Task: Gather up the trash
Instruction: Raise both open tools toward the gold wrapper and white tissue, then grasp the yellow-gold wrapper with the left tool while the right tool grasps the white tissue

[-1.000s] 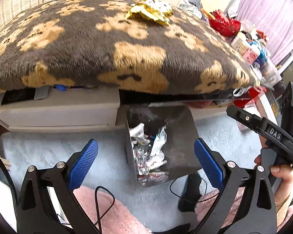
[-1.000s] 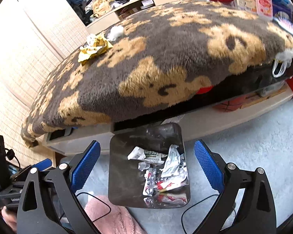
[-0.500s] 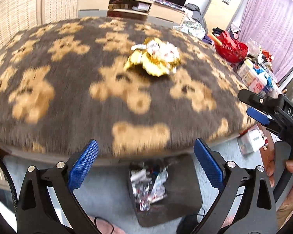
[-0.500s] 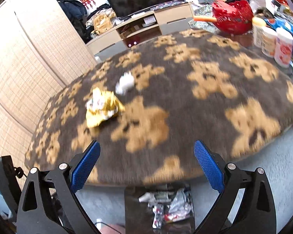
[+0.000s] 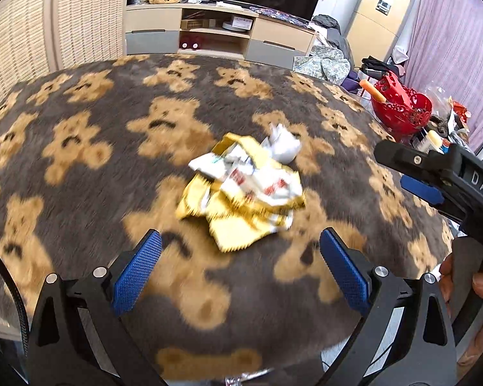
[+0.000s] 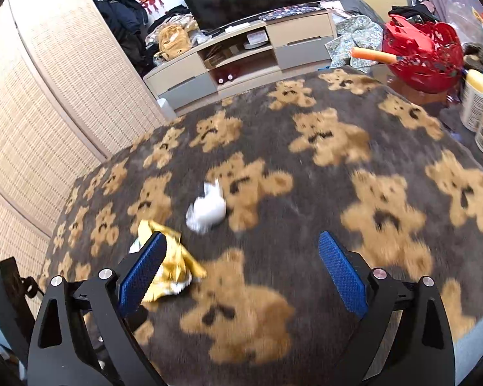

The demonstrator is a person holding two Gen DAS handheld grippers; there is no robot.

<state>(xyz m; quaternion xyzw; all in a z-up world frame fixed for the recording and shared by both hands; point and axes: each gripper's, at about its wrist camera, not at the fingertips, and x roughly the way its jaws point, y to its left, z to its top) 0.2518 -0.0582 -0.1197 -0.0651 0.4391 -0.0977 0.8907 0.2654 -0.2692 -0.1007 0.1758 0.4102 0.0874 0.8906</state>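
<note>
The left gripper (image 5: pixel 240 267) hangs spread and empty just short of the crumpled gold wrapper (image 5: pixel 241 193), likely lined up to take it; the white paper wad (image 6: pixel 207 210) lies just beyond. The right gripper (image 6: pixel 241 276) is likewise spread, holding nothing. Both scraps rest on a bear-print fleece tabletop (image 6: pixel 338 193), cluttered living room behind.

Open blanket, clutter at the right edge

Grey bear-print fleece blanket (image 6: pixel 306 193) lies bare toward twelve; red plastic basket (image 6: pixel 425 54) and white bottles (image 6: pixel 476 99) crowd two o'clock.

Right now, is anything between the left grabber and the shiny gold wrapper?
No. The left gripper is open, and only bare bear-print blanket lies between it and the gold wrapper.
</note>
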